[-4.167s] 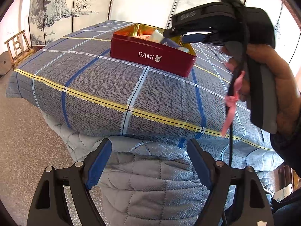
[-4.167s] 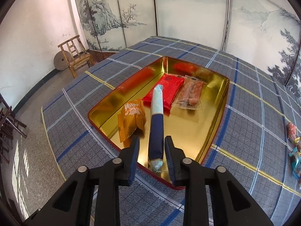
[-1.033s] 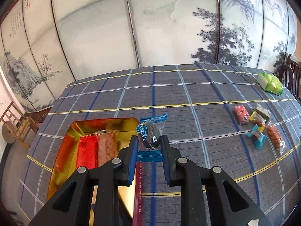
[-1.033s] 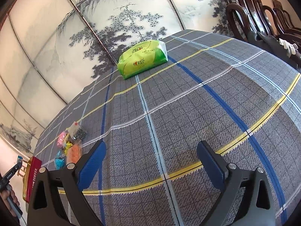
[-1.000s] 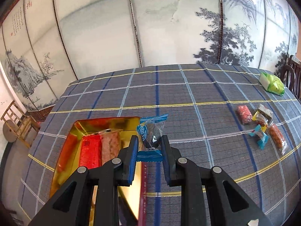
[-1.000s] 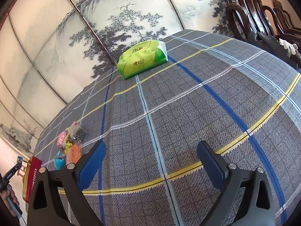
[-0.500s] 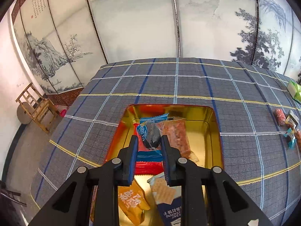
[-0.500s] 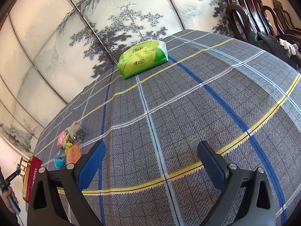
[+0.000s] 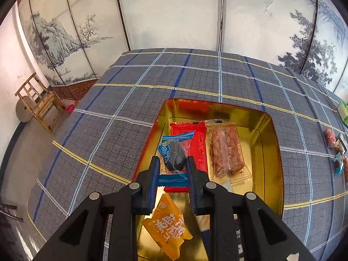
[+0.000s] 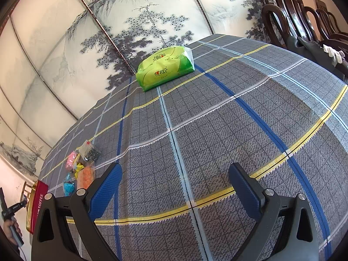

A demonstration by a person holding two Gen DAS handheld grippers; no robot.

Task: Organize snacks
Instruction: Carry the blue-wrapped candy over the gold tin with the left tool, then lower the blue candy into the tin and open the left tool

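Note:
My left gripper (image 9: 171, 165) is shut on a blue-wrapped dark snack (image 9: 174, 155) and holds it above the red tin with a gold inside (image 9: 271, 134). The tin holds a red packet (image 9: 199, 134), a clear pack of brown bars (image 9: 226, 150), an orange packet (image 9: 168, 226) and a dark blue pack partly hidden under my gripper. My right gripper (image 10: 174, 180) is open and empty over the plaid cloth. Several loose snacks (image 10: 81, 167) lie far to its left, next to the tin's end (image 10: 38, 204).
A green tissue pack (image 10: 165, 67) lies at the far side of the table. Dark wooden chairs (image 10: 304, 13) stand at the right. A small wooden chair (image 9: 39, 100) stands on the floor at the left. Painted screens close off the back.
My left gripper has carried the blue-wrapped snack from beside the tin's right edge leftward over the tin. The right gripper has stayed still and open.

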